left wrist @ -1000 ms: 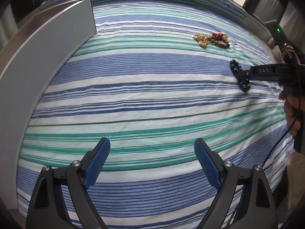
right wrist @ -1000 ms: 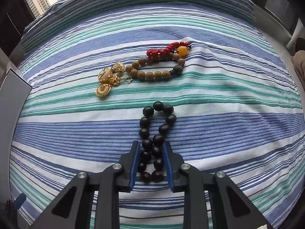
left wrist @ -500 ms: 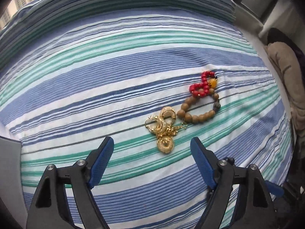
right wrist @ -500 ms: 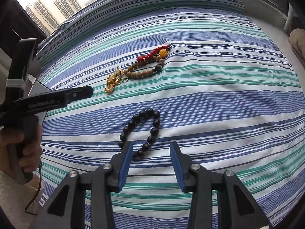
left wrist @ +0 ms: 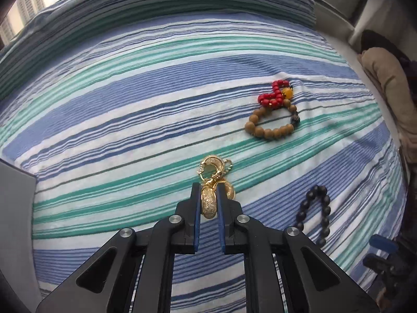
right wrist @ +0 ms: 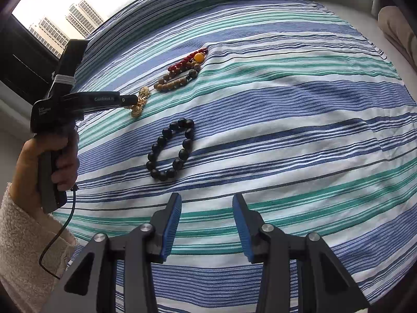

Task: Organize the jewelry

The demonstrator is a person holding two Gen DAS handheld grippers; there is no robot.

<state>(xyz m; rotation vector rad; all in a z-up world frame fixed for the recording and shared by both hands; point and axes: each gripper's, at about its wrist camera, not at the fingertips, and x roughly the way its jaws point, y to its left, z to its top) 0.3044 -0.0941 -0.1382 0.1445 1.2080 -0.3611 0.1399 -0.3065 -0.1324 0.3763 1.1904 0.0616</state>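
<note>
A grey box (left wrist: 15, 208) is showing at the left edge of the left wrist view, sitting on the striped bedsheet (left wrist: 130, 120); its inside is hidden, so I cannot tell what it is holding.

The left gripper (left wrist: 208, 203) is clenching its blue-padded fingers (left wrist: 197, 216) on the gold jewelry cluster (left wrist: 211, 198) at lower centre, one gold hoop sitting pinched between the pads while the rest of the cluster is trailing onto the sheet just above the tips. In the right wrist view the same gripper (right wrist: 135, 101) is reaching in from the left edge to the gold pieces (right wrist: 139, 104), with a hand (right wrist: 52, 156) wrapping its handle.

The right gripper (right wrist: 206, 208) is hanging with its fingers (right wrist: 172, 219) spread wide, grasping nothing, the black bead bracelet (right wrist: 170, 151) lying loose on the sheet just above them.

The wooden bead bracelet (left wrist: 271, 124) and the red bead strand (left wrist: 273, 96) are lying touching each other at upper right of the left wrist view, apart from the gold cluster
</note>
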